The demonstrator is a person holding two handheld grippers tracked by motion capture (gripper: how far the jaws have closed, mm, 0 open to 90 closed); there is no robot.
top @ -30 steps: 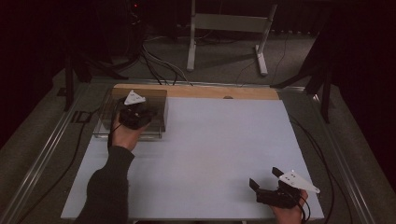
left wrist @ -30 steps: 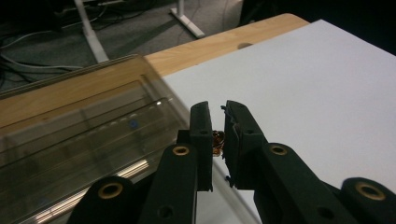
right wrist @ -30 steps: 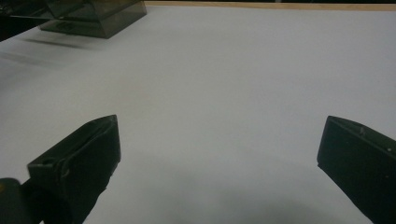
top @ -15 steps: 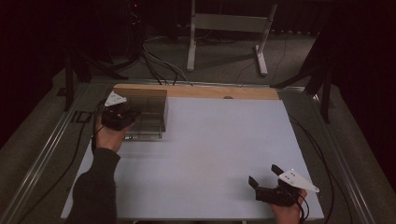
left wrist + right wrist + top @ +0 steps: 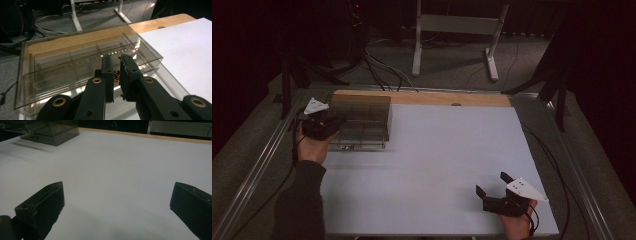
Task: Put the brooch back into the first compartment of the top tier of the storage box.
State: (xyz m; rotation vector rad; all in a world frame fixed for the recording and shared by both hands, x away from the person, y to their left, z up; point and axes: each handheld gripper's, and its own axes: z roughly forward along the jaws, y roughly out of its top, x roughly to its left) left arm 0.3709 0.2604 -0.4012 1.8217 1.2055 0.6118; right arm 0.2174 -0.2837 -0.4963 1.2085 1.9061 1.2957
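Observation:
A smoky clear plastic compartment box point(image 5: 362, 122) stands at the table's far left; the left gripper view shows it close up point(image 5: 75, 60). My left gripper point(image 5: 328, 124) is at the box's left side, its jaws reaching over the near edge point(image 5: 116, 65). Those jaws are almost together with a thin gap, where a small orange-brown thing point(image 5: 116, 75) shows; I cannot tell if it is held. My right gripper point(image 5: 493, 186) rests near the front right of the white table top point(image 5: 447, 150), jaws wide apart and empty point(image 5: 117, 202). The box point(image 5: 47, 130) shows far off at the upper left.
A bare wooden strip point(image 5: 447, 98) runs along the table's far edge. A metal rail point(image 5: 262, 160) borders the left side. Cables point(image 5: 382, 70) and a white stand point(image 5: 457, 35) are on the floor beyond the table.
My left hand and gripper have moved left, from over the box to its left side. The right gripper has stayed in place.

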